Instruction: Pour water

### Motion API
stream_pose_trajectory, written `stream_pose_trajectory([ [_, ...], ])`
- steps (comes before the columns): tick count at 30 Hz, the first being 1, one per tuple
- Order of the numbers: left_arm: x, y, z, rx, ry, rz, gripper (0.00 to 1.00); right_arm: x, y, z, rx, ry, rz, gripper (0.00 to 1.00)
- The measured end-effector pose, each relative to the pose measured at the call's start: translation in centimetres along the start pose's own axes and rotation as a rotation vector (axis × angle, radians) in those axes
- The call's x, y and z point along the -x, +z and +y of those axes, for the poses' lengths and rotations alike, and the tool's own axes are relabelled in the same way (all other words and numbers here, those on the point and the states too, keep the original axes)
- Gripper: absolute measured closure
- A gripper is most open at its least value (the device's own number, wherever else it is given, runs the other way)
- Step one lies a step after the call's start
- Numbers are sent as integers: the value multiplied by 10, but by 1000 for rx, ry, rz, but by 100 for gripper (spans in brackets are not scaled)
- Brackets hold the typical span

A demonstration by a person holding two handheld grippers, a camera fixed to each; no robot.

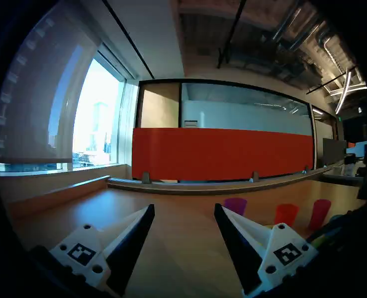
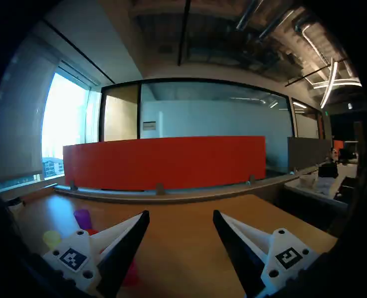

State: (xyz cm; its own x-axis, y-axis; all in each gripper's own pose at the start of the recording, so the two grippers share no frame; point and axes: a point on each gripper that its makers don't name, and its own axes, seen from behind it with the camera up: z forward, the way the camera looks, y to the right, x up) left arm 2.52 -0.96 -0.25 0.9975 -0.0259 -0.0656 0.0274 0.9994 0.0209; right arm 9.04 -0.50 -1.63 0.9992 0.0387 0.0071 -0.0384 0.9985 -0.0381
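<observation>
Three cups stand upright on the wooden tabletop point(image 1: 183, 258), long axes vertical: a purple cup point(image 1: 234, 204) just past the right fingertip of the left tongs point(image 1: 183, 207), then a red cup point(image 1: 286, 214) and a pink cup point(image 1: 320, 212) farther right. The left tongs gape wide, holding nothing. The right tongs point(image 2: 181, 213) are equally wide and empty, with a yellow cup point(image 2: 51, 238) off to their left. An orange panel point(image 1: 223, 154) lines the tabletop's far edge, and a bright window point(image 1: 96, 119) is on the left.
</observation>
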Motion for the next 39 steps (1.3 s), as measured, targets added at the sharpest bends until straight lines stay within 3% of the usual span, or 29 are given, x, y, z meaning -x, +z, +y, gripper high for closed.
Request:
stream_pose_trajectory([
  [18, 22, -1, 6, 6, 17, -46, 11, -3, -3, 0, -1, -23, -4, 1],
  [39, 26, 0, 5, 4, 27, -65, 11, -10, -7, -2, -13, -21, 18, 1],
])
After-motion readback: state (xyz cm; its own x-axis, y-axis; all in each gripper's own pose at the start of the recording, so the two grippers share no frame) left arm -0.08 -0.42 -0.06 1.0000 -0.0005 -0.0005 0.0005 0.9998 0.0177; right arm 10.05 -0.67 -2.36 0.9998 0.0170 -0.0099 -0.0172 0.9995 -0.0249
